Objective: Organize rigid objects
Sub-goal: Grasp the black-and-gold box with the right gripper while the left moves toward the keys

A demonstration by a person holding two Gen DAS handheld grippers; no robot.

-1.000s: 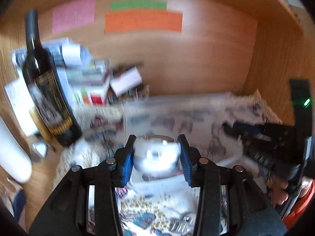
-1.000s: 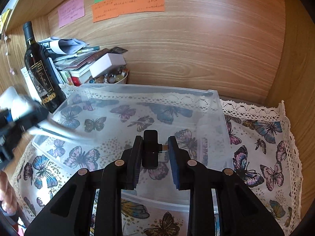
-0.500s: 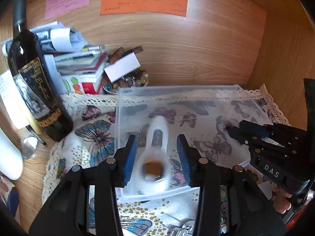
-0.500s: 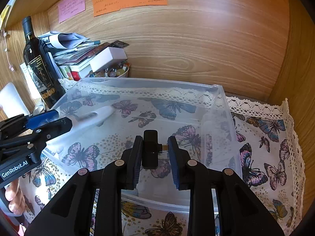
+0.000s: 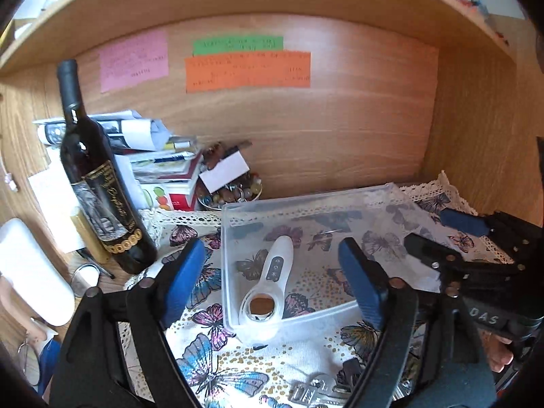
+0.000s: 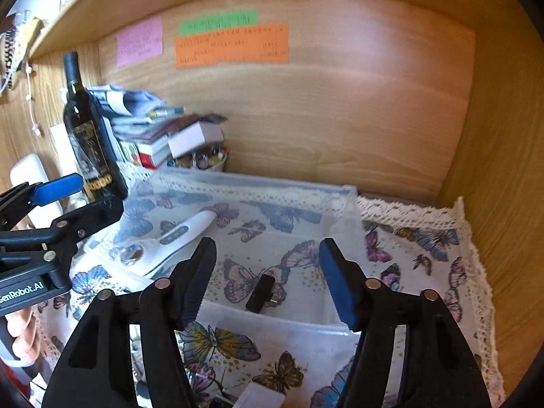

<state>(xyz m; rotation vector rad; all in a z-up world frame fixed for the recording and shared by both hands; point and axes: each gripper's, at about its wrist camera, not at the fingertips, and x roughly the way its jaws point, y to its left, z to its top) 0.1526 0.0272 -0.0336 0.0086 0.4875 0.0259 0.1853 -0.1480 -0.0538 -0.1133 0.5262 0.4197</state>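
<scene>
A clear plastic bin (image 5: pixel 234 326) (image 6: pixel 346 204) sits on a butterfly-print cloth. A white handheld device with a round head (image 5: pixel 268 289) (image 6: pixel 170 238) lies in the bin at its left side. A small black adapter (image 6: pixel 260 294) lies in the bin near its front wall. My left gripper (image 5: pixel 272 275) is open and empty, above the bin's front left; it also shows in the right wrist view (image 6: pixel 88 197). My right gripper (image 6: pixel 268 265) is open and empty above the adapter; it also shows in the left wrist view (image 5: pixel 438 234).
A dark wine bottle (image 5: pixel 98 187) (image 6: pixel 88 139) stands left of the bin. Stacked books and papers (image 5: pixel 159 170) and a bowl of small items (image 5: pixel 234 193) stand behind it. Keys (image 5: pixel 312 391) lie on the cloth in front. Wooden walls close the back and right.
Both grippers opened. The left one let go of the white device, the right one let go of the black adapter; both objects now lie in the bin. Both grippers have pulled back and up.
</scene>
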